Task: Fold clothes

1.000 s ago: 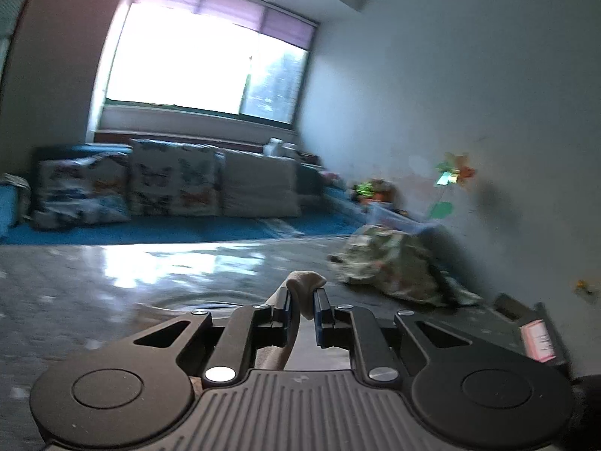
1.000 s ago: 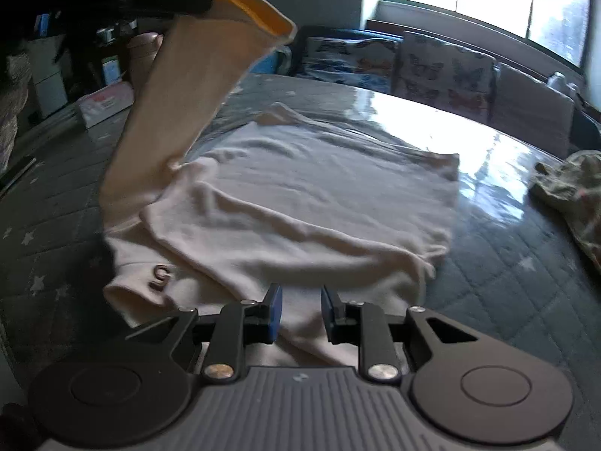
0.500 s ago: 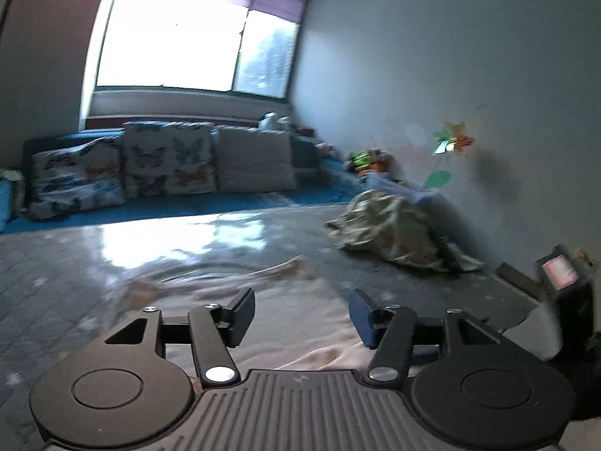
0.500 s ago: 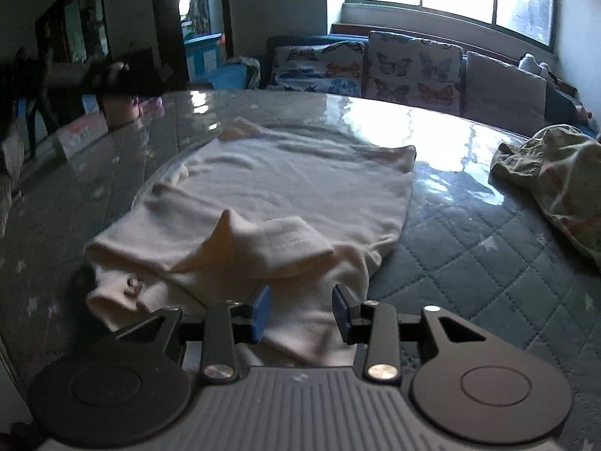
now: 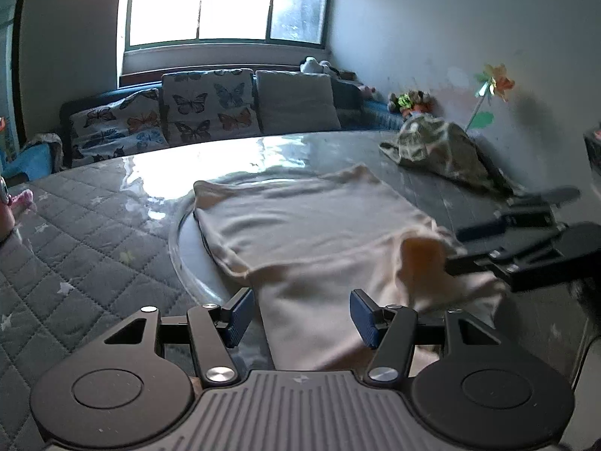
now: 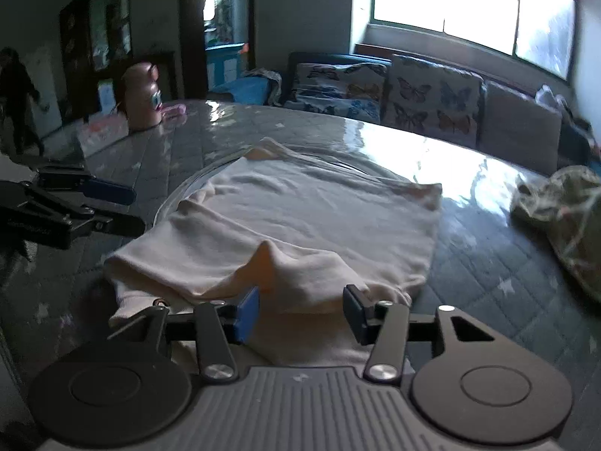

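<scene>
Cream cloth fills the middle of the left wrist view: a pale garment lies flat on the quilted grey table, over a clear round plate set into the tabletop, with one sleeve folded across its near end. The left gripper hangs just above that near end, its blue-padded jaws standing wide with only cloth below them and nothing pinched; they have just been opening. At the right edge the right gripper reaches in beside the folded sleeve. A crumpled patterned cloth sits apart at the table's far right, and butterfly cushions line a sofa under the window. From the right wrist view, the garment lies spread ahead, the sleeve's folded edge reaching in between the right gripper jaws, which stand apart and have just been opening, without pressing on it. The left gripper shows at the left, parted. A pink bottle stands far off on the table; what it holds cannot be told.
</scene>
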